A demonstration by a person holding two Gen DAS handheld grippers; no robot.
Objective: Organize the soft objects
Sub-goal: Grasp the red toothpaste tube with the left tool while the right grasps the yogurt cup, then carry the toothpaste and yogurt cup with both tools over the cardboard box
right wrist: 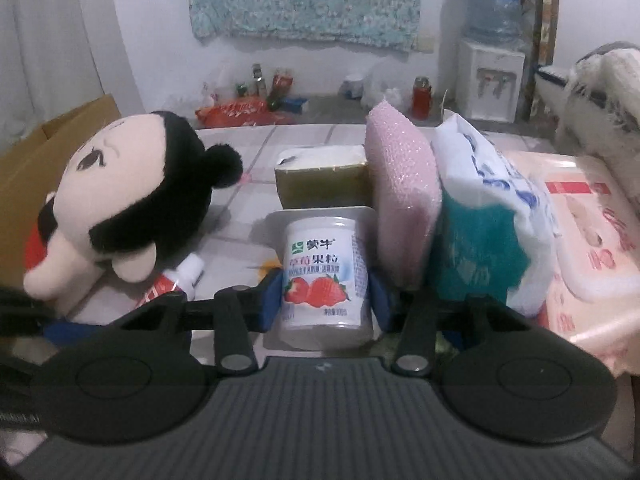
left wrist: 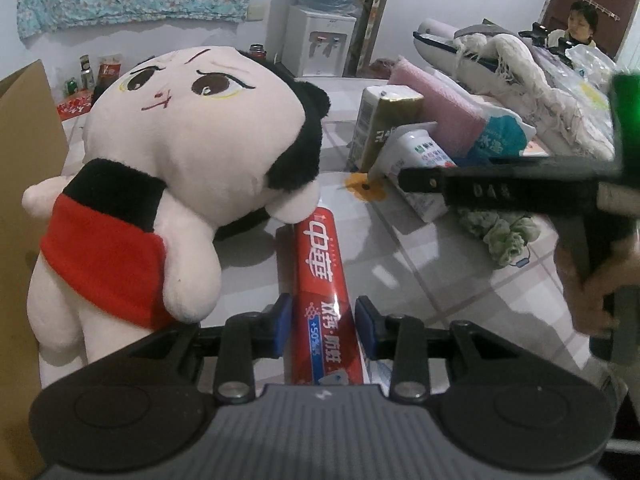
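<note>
My left gripper is shut on a red toothpaste tube, which lies lengthwise on the tiled table. The tube's far end reaches the hand of a big plush doll with black hair and a red top, slumped on the left. My right gripper is shut on a tilted strawberry yogurt cup, with a blue pad on each side. In the left wrist view its black finger reaches the same cup. A pink sponge stands just right of the cup.
A gold tissue pack stands behind the cup and a blue-and-white bag beside the sponge. A pink wipes pack fills the right side, a cardboard box the left. A green scrunchie lies under the right gripper. A person sits behind.
</note>
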